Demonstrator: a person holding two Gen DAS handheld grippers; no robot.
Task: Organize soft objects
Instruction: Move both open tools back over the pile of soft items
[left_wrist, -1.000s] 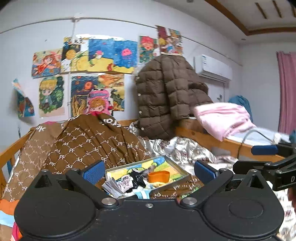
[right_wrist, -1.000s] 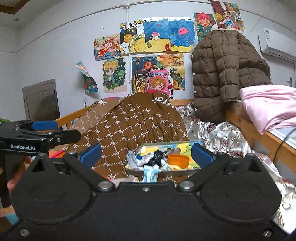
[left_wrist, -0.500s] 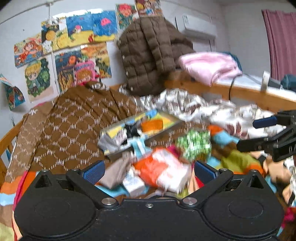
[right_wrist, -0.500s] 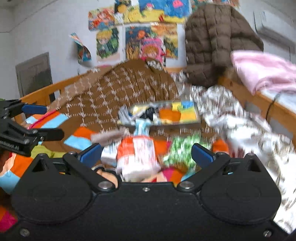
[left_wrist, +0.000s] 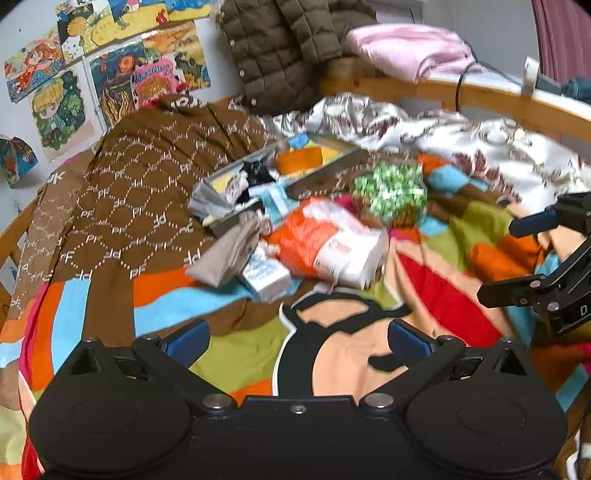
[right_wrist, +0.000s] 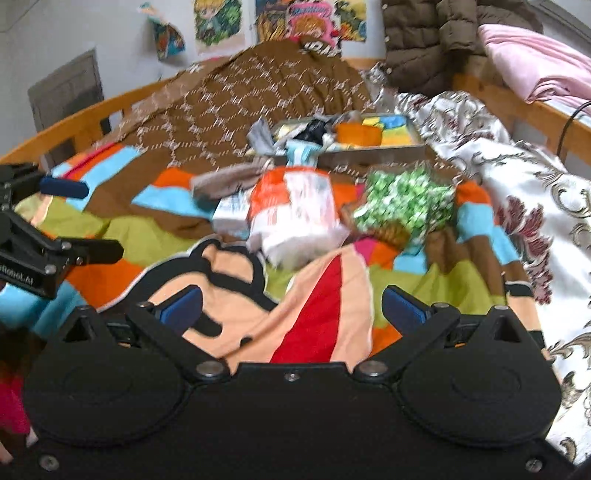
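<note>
On a colourful patchwork blanket (left_wrist: 236, 354) lie an orange-and-white tissue pack (left_wrist: 325, 243) (right_wrist: 295, 214), a small white-blue pack (left_wrist: 264, 273), a beige cloth (left_wrist: 229, 251) and a green-white crinkly bundle (left_wrist: 388, 192) (right_wrist: 406, 203). Behind them a shallow tray (left_wrist: 325, 173) (right_wrist: 369, 151) holds an orange item (left_wrist: 299, 158) and mixed cloths. My left gripper (left_wrist: 299, 338) is open and empty, low over the blanket. My right gripper (right_wrist: 291, 306) is open and empty beside it, and shows at the right of the left wrist view (left_wrist: 535, 254).
A brown patterned quilt (left_wrist: 140, 192) is heaped at the back left. A silvery floral cover (right_wrist: 517, 192) lies on the right. A wooden bed rail (left_wrist: 461, 96), a brown puffer jacket (left_wrist: 280, 48) and pink bedding (left_wrist: 406, 48) stand behind.
Both grippers have tilted down and come forward over the bed. The loose soft objects and patchwork blanket came into view; the tray now sits farther up the frame.
</note>
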